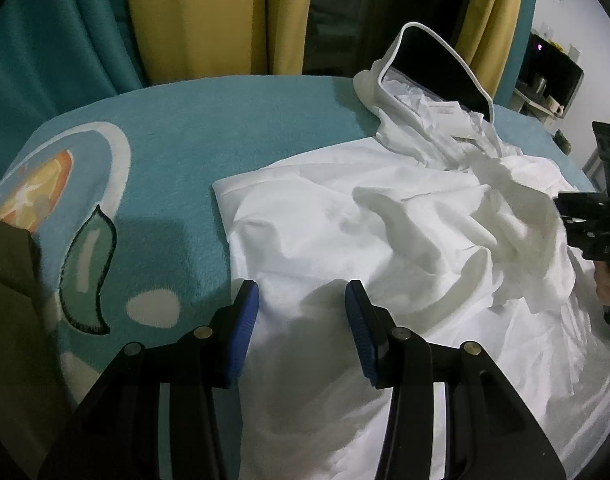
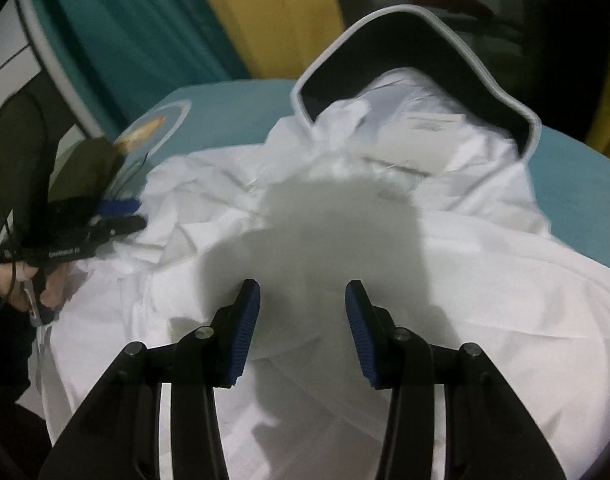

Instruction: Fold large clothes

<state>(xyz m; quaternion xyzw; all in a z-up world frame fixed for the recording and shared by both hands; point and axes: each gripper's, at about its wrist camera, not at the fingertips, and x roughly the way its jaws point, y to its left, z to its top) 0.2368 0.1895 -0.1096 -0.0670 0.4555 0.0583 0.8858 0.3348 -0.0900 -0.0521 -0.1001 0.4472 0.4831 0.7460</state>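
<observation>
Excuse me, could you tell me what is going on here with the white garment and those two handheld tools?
A person is working on a white hooded garment spread over a teal blanket, with a handheld claw in each hand. The left claw is open over the garment's near left part, gripping nothing. The right claw is also open, above the middle of the garment, below the dark-lined hood. The cloth is still rumpled near the middle, and one straight edge lies at the left, so the folding looks barely begun.
</observation>
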